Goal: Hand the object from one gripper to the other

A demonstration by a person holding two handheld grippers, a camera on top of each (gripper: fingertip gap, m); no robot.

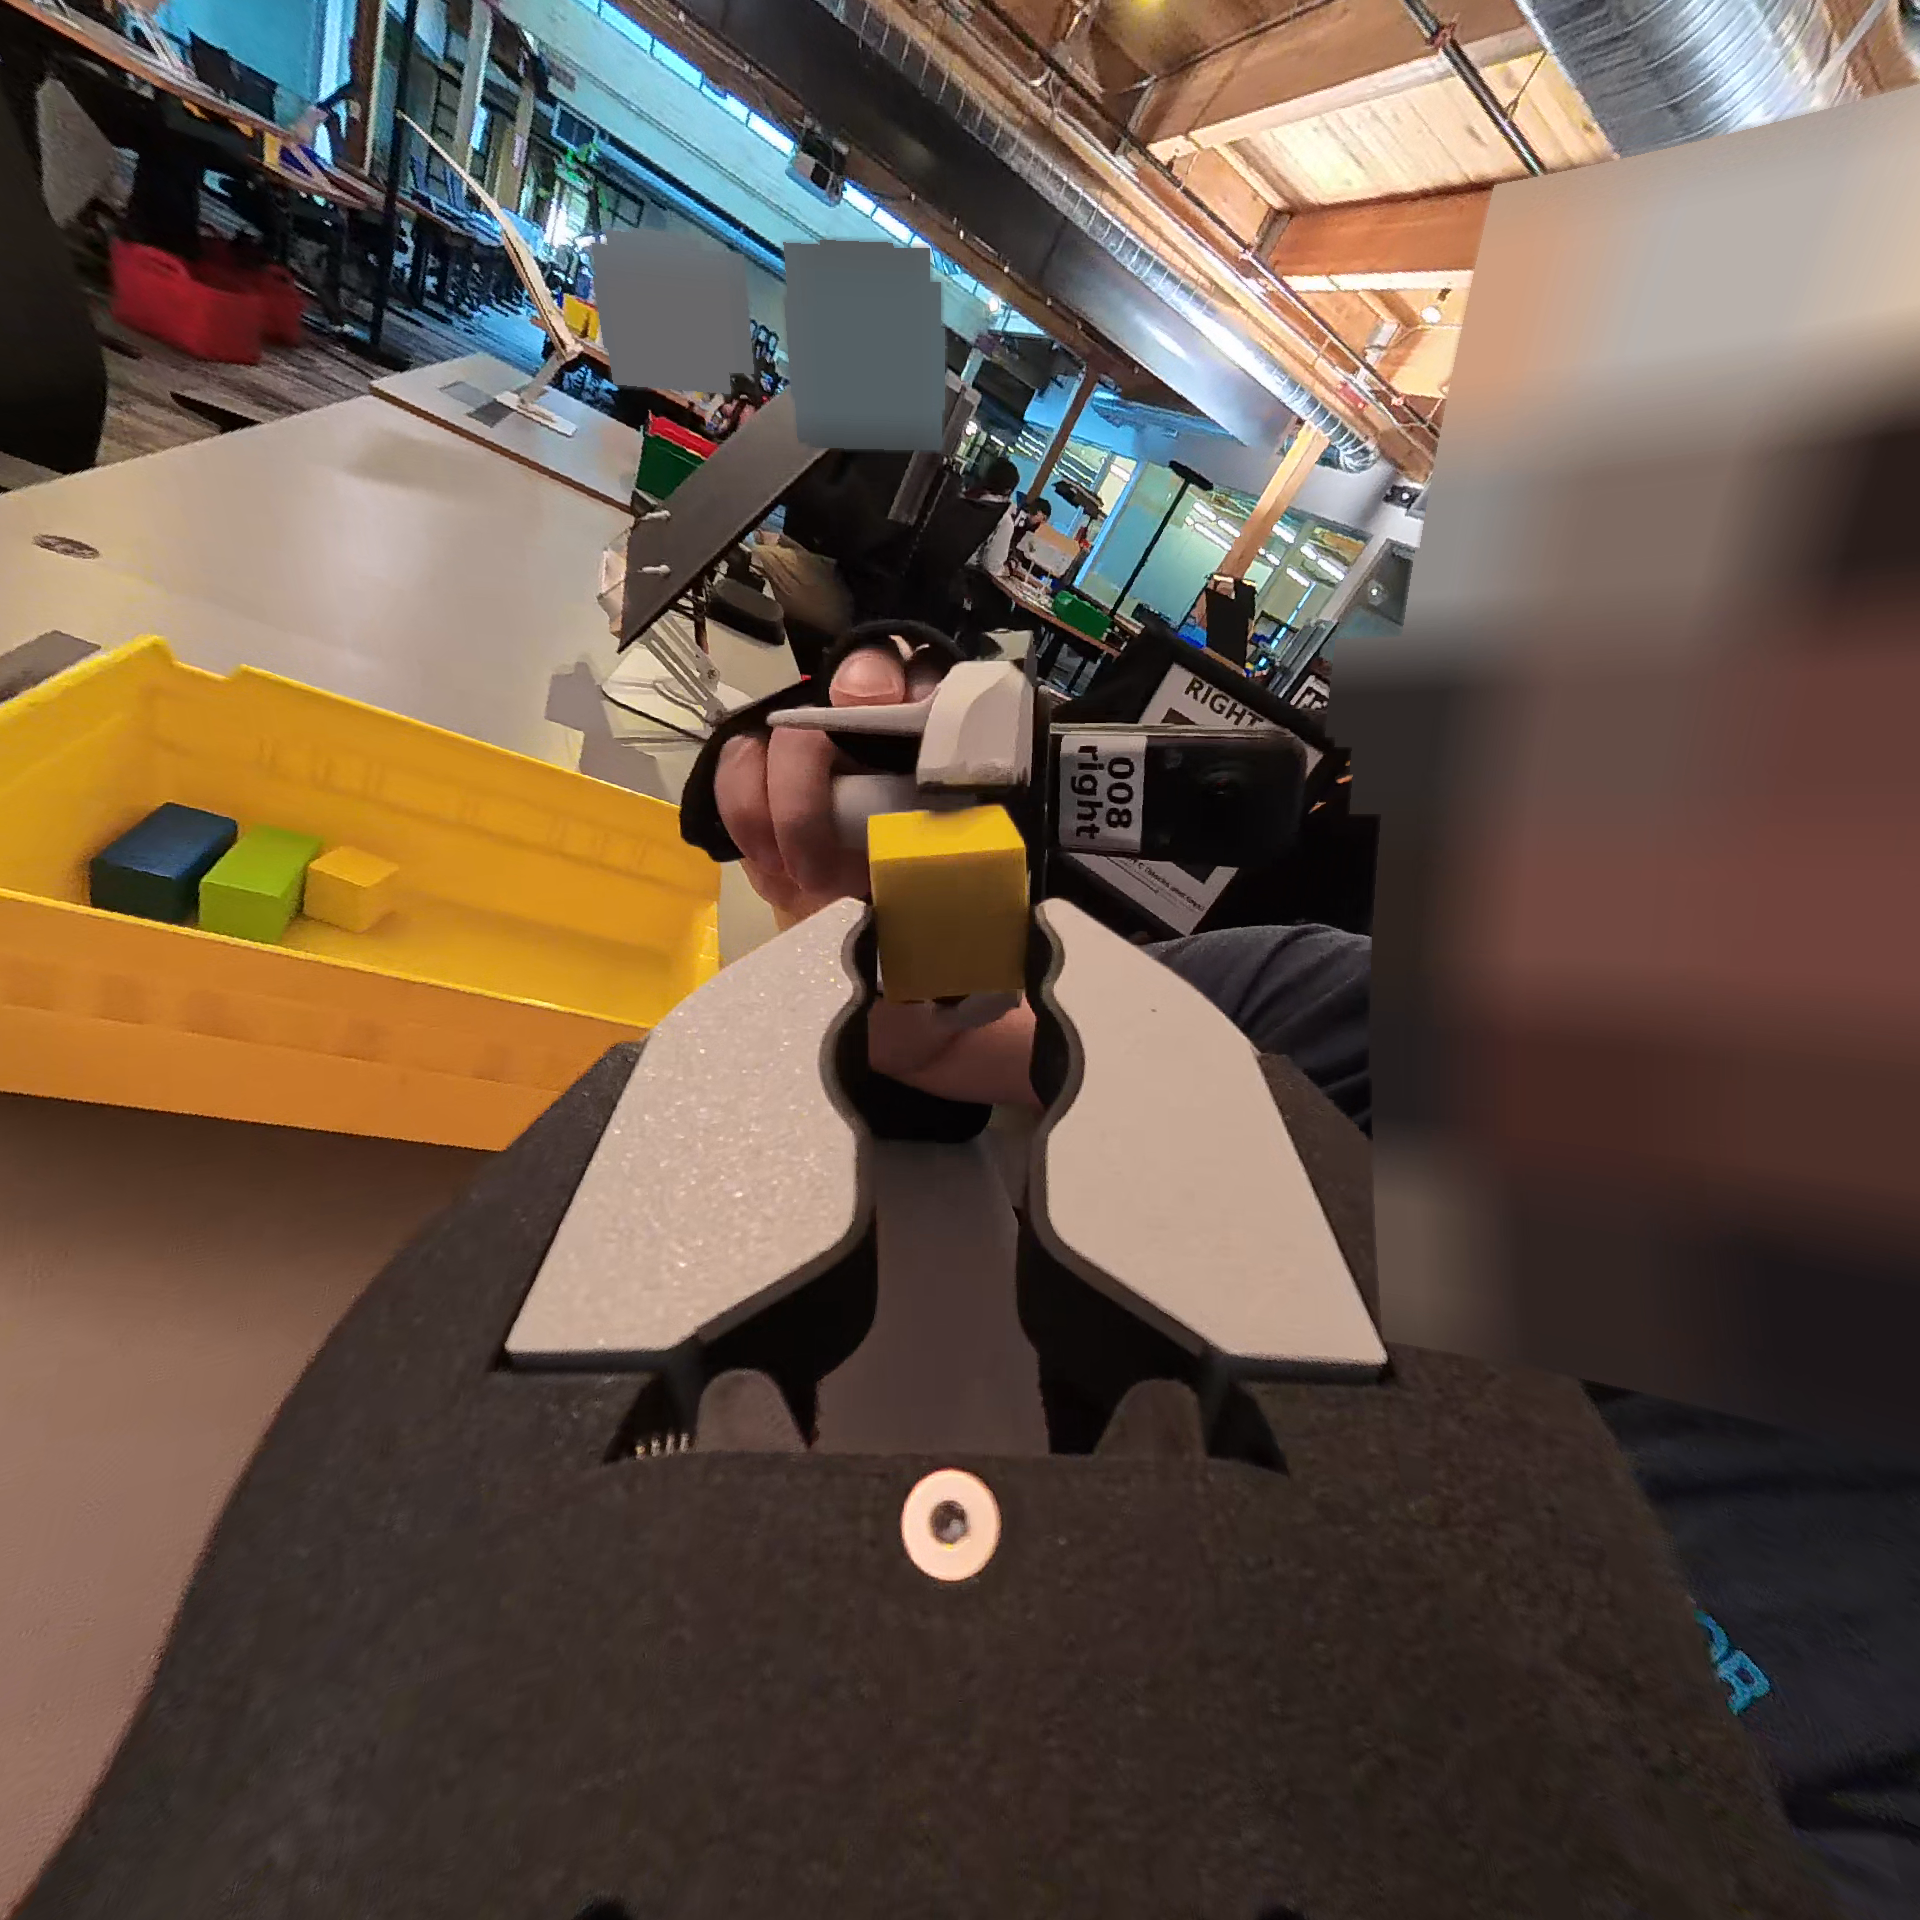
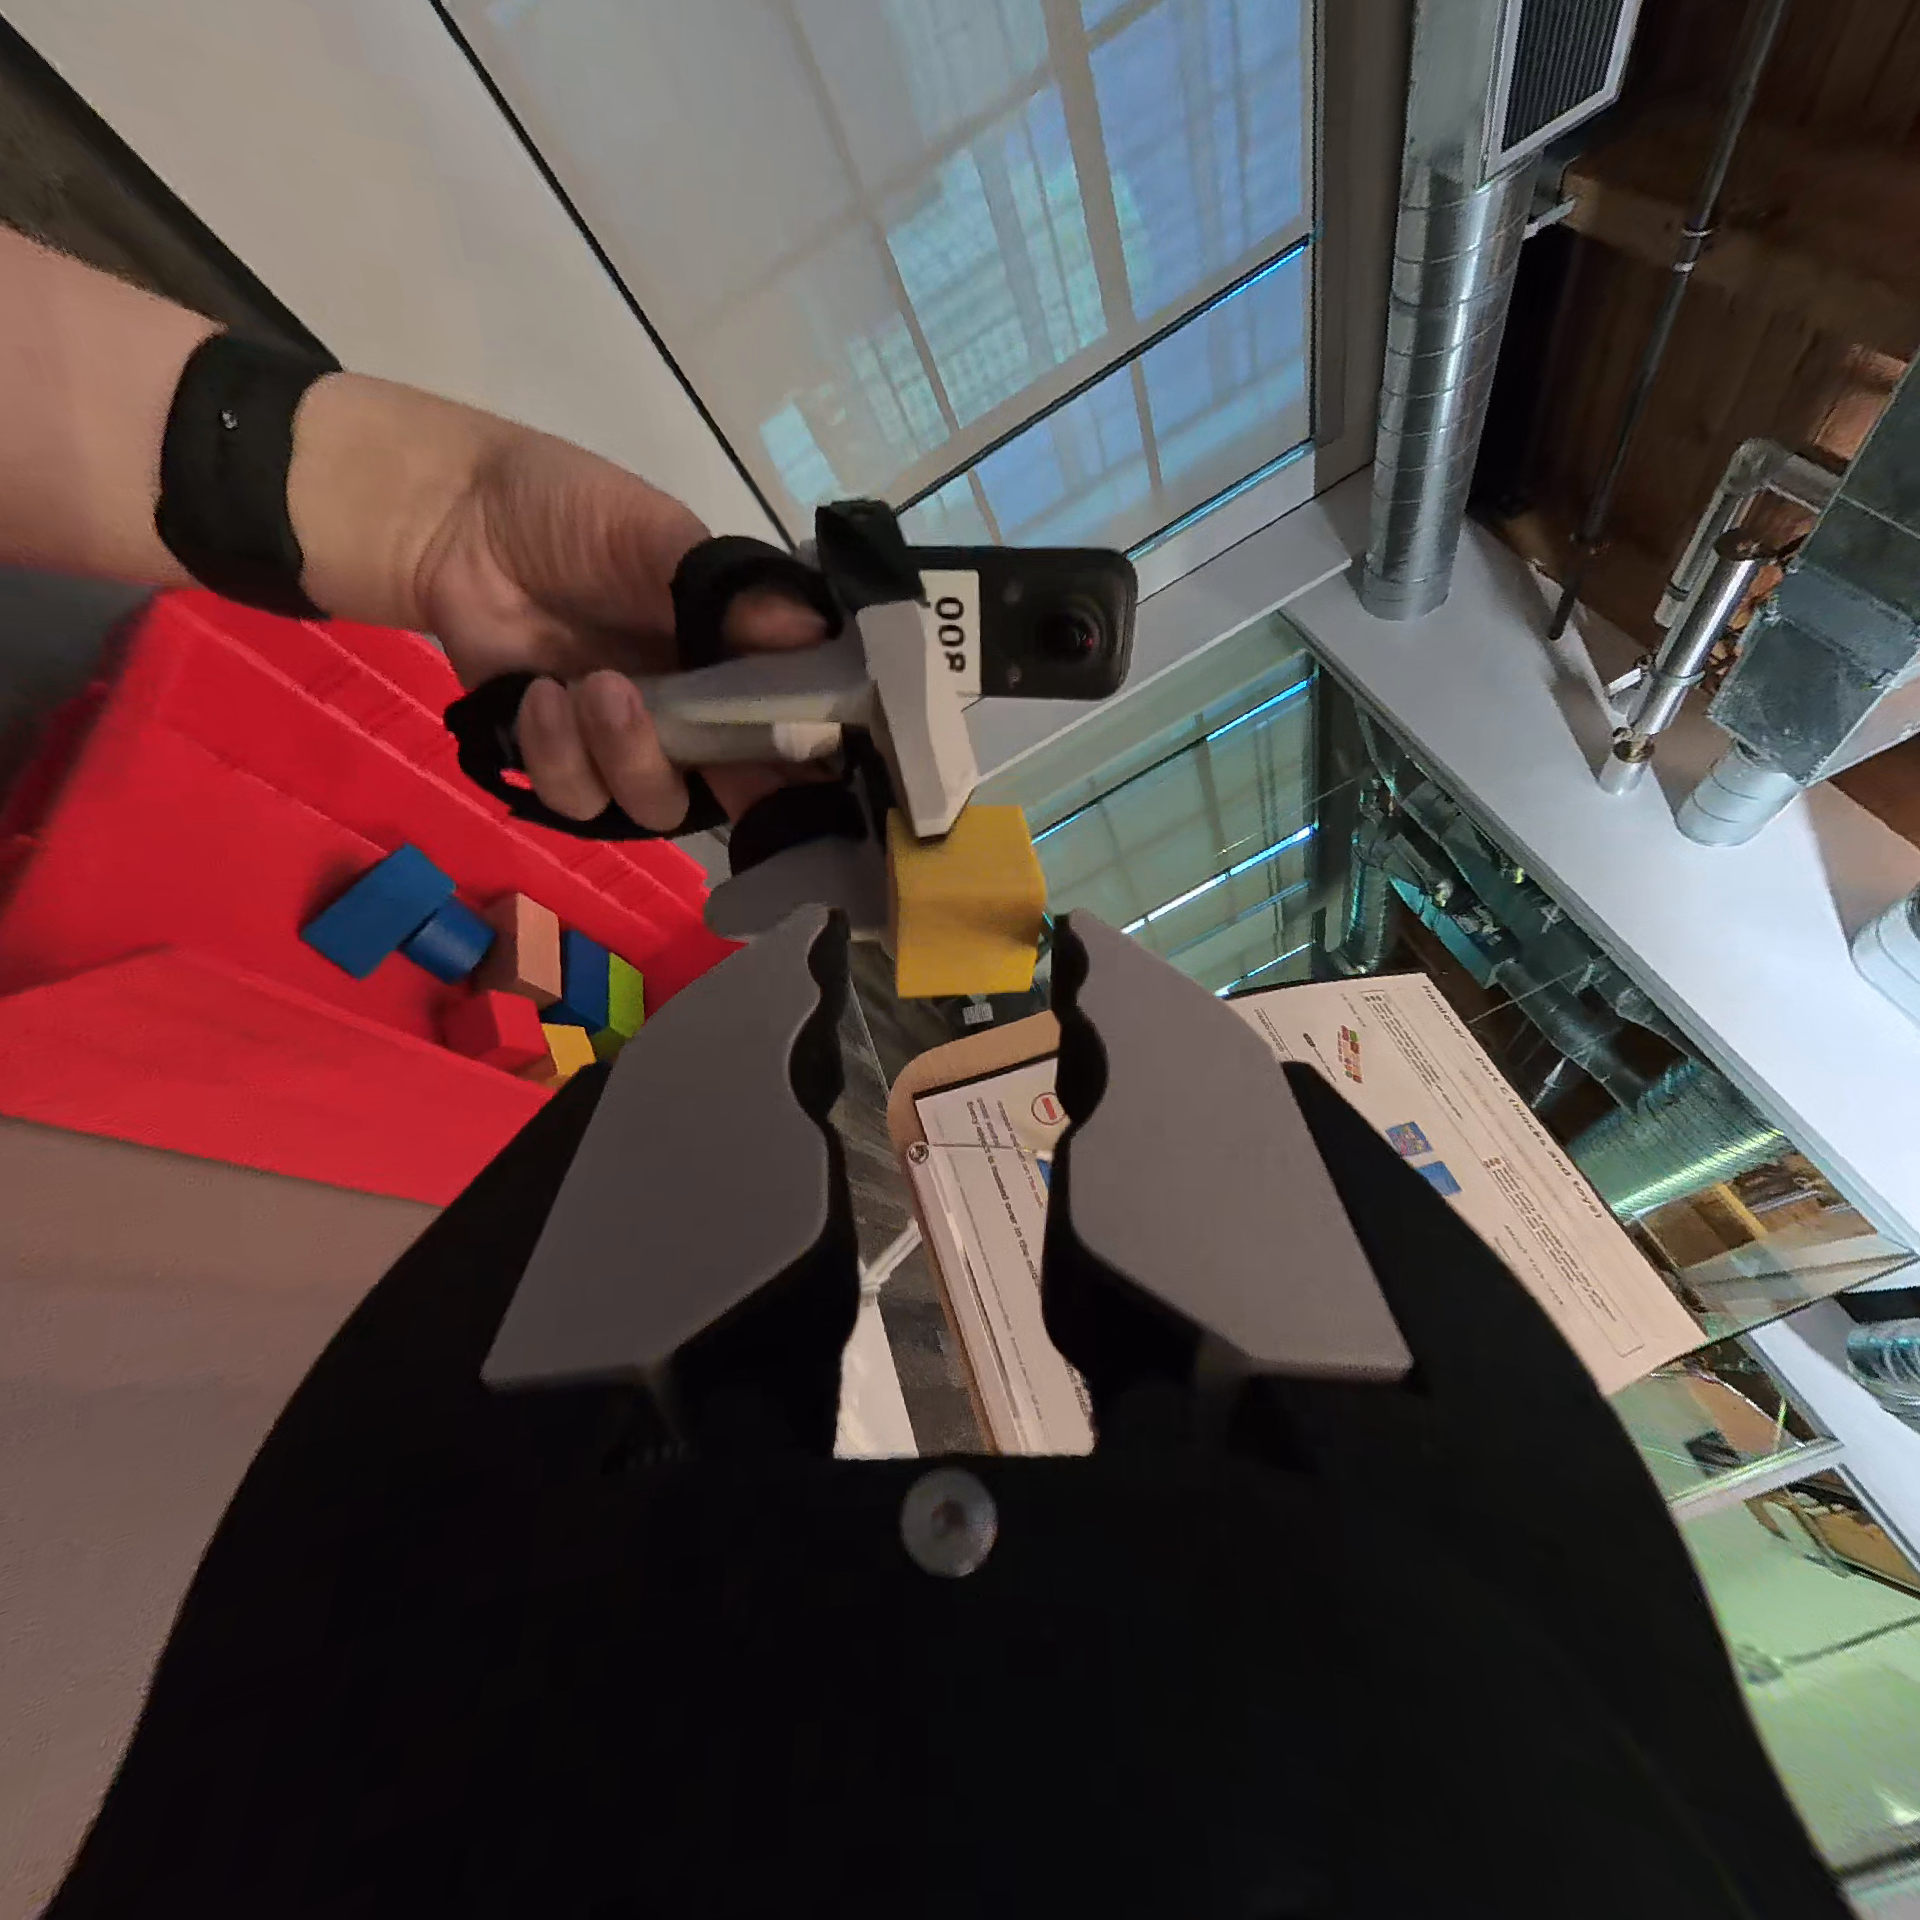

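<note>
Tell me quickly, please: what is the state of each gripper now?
Left gripper: closed on the yellow block.
Right gripper: open, its fingers on either side of the same block, not clamping it.

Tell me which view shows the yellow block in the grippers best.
Left wrist view: the block is sharp and almost uncovered, clamped between the fingertips of the left gripper. The right wrist view shows it too, but there a left gripper finger covers its top corner; it sits with gaps to the tips of the open right gripper.
</note>
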